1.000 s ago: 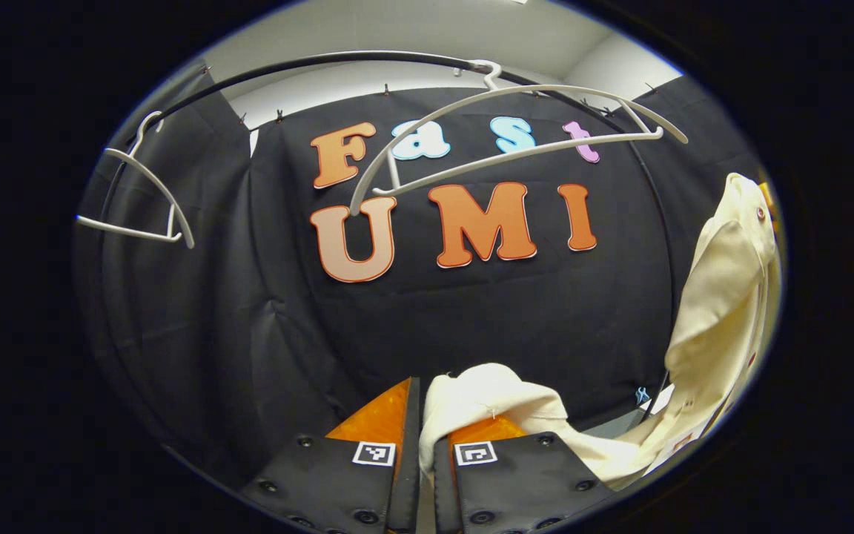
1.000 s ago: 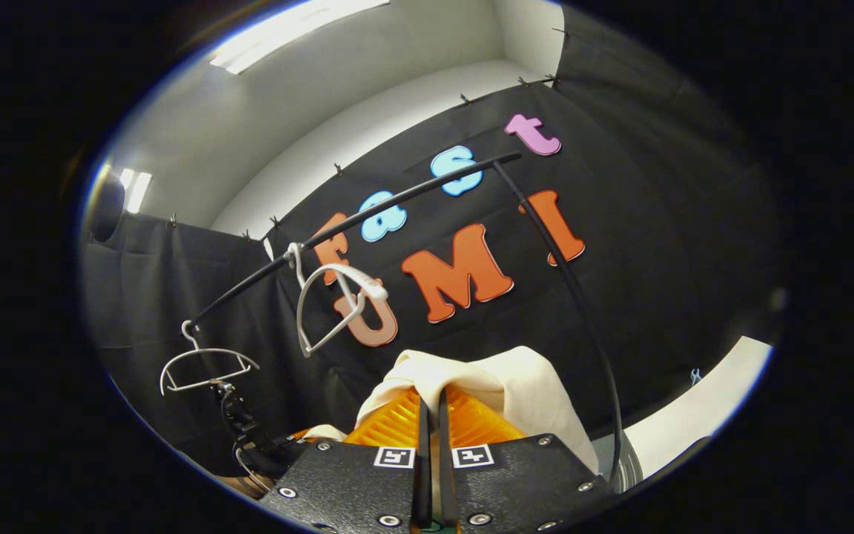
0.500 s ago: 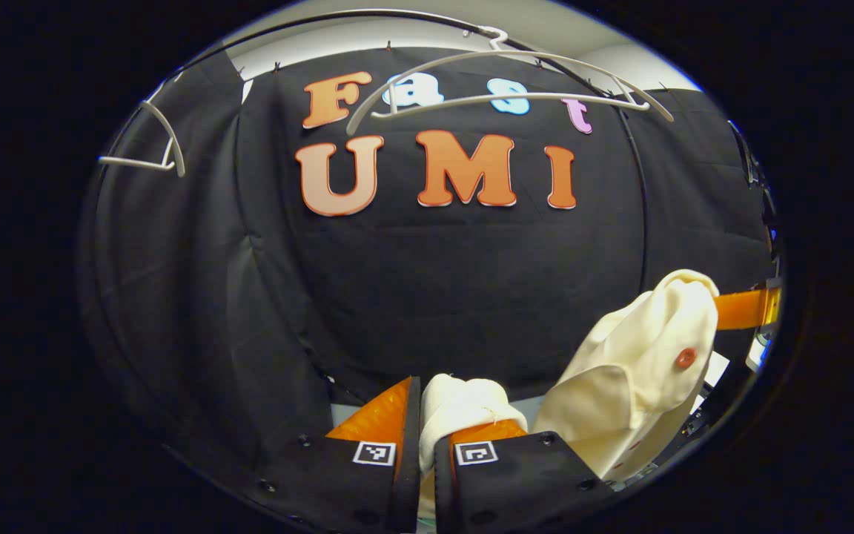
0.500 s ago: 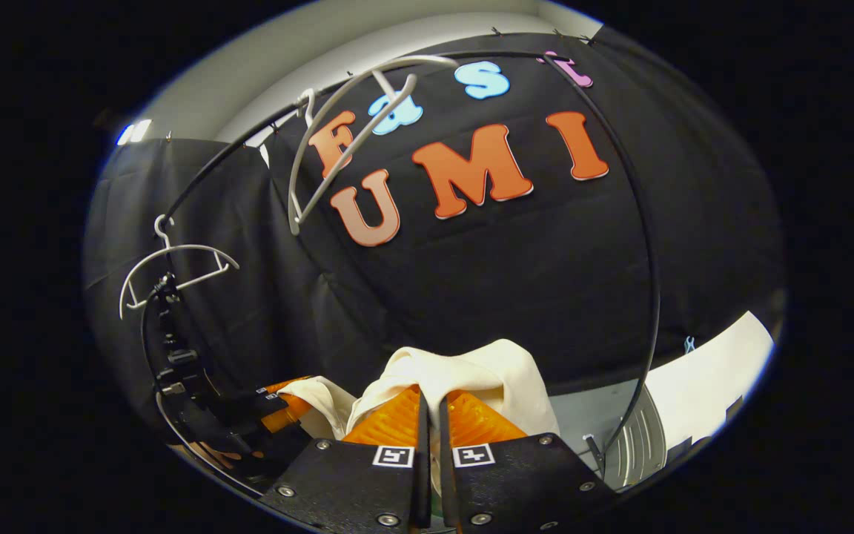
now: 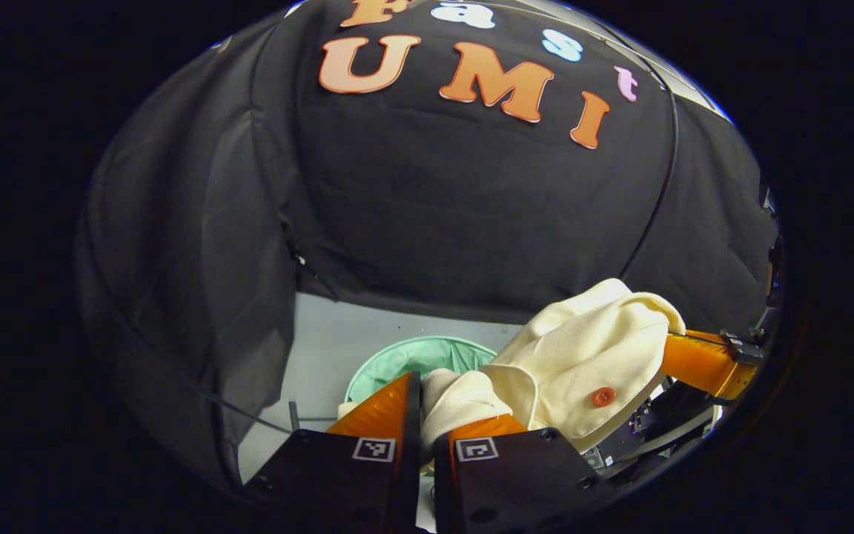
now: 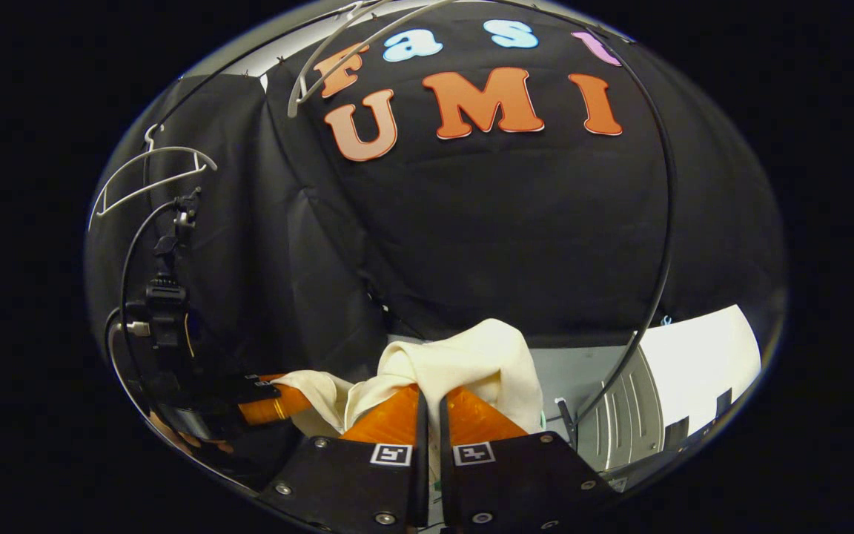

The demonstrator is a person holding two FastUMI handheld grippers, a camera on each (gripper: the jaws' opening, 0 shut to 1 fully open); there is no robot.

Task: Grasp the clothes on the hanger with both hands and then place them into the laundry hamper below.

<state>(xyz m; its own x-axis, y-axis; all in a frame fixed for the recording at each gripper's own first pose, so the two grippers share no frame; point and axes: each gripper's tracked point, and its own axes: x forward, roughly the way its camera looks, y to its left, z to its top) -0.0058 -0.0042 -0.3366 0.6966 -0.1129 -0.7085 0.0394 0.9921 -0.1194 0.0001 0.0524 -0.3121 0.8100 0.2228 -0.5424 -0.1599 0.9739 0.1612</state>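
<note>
Left gripper view: left gripper (image 5: 421, 404) pinches the cream garment (image 5: 583, 356) above the green hamper (image 5: 416, 356); right gripper (image 6: 429, 400) is likewise clamped on it. Soft, light cloth; bunched folds hold best.

Below and ahead of the left gripper (image 5: 421, 415), the hamper (image 5: 405, 357) is lying open, grey floor (image 5: 323, 341) bare around it. The garment (image 5: 583, 356) is bunching just right of that claw, the right gripper (image 5: 701, 363) crowding beyond it. Ahead of the right gripper (image 6: 428, 415), a black pole (image 6: 660, 245) is curving down on its right; hangers (image 6: 147, 172) are hanging up-left.
</note>
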